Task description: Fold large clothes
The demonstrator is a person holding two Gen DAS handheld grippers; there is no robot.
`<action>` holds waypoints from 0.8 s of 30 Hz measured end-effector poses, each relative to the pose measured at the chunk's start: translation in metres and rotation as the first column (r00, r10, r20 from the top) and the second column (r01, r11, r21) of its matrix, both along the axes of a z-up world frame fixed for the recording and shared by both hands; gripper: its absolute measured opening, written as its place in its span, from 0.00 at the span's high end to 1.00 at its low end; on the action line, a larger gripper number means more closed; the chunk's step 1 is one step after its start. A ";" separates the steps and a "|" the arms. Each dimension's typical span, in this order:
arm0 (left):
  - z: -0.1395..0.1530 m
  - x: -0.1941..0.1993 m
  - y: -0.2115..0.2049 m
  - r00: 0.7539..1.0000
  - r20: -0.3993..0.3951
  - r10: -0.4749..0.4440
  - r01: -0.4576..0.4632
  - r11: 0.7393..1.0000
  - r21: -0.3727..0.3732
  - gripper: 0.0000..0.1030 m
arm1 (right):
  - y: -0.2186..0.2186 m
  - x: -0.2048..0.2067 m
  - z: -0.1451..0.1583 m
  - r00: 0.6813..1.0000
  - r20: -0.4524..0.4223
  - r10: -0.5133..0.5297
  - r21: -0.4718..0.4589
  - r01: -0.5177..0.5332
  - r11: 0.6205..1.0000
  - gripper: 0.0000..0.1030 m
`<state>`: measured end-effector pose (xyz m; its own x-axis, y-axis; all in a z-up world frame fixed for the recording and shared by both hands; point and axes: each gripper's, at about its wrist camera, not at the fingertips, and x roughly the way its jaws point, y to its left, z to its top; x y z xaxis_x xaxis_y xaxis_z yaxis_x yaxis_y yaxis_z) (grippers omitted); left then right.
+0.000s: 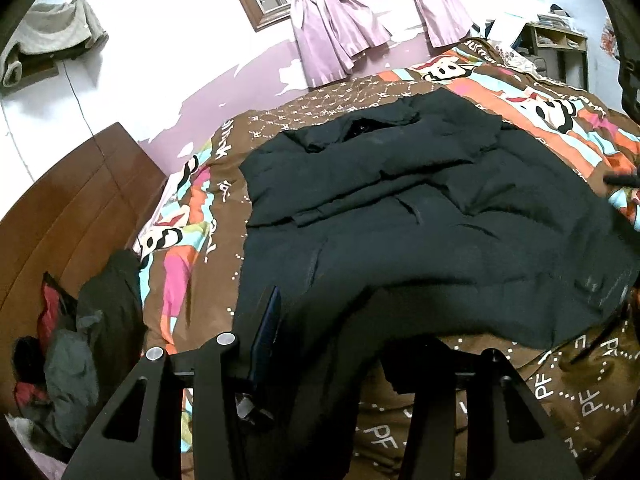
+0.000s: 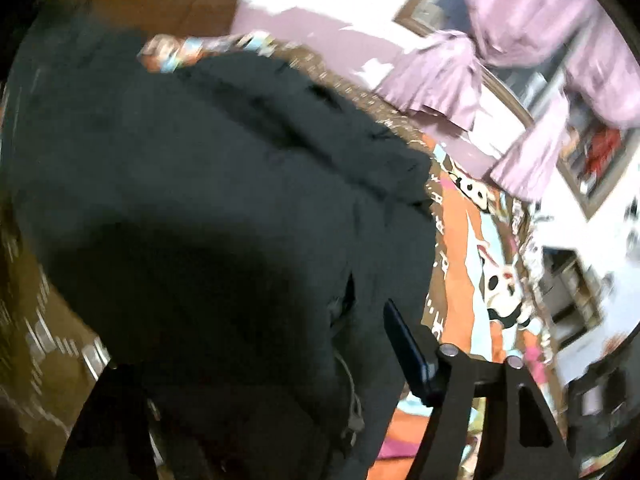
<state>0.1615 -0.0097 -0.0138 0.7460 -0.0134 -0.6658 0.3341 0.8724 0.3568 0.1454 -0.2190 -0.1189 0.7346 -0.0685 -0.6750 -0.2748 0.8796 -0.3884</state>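
Observation:
A large black padded jacket (image 1: 400,200) lies spread on the bed, collar toward the far wall, sleeves folded across its chest. My left gripper (image 1: 320,360) holds the jacket's near hem, which drapes up between its fingers. In the right wrist view the jacket (image 2: 208,184) fills the left and middle of the blurred frame. My right gripper (image 2: 280,380) has the jacket's edge bunched between its fingers; the left finger is hidden under the cloth.
The bed has a brown and orange cartoon quilt (image 1: 520,384). A wooden headboard (image 1: 72,208) and a pile of clothes (image 1: 80,344) are at the left. Pink curtains (image 1: 332,40) hang at the window behind. A shelf (image 1: 560,48) stands far right.

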 end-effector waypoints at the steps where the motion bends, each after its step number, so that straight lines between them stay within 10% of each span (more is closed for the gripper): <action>1: 0.001 0.001 0.002 1.000 -0.001 0.000 0.000 1.000 -0.003 0.60 | -0.008 0.009 0.015 1.000 -0.001 -0.017 0.074 0.017 0.997 0.37; 6: 0.006 0.002 0.009 1.000 0.008 -0.018 0.018 1.000 0.006 0.59 | -0.025 0.038 0.074 0.998 0.034 -0.045 0.259 0.035 0.965 0.39; 16: -0.005 -0.008 0.015 0.999 -0.009 -0.040 0.041 0.996 0.083 0.58 | -0.003 0.044 0.112 0.989 0.146 0.031 0.162 -0.055 0.985 0.45; 24: -0.002 -0.024 0.005 0.994 0.029 -0.106 0.102 0.987 0.127 0.87 | 0.005 0.011 0.089 0.979 0.171 0.108 0.065 -0.120 0.991 0.82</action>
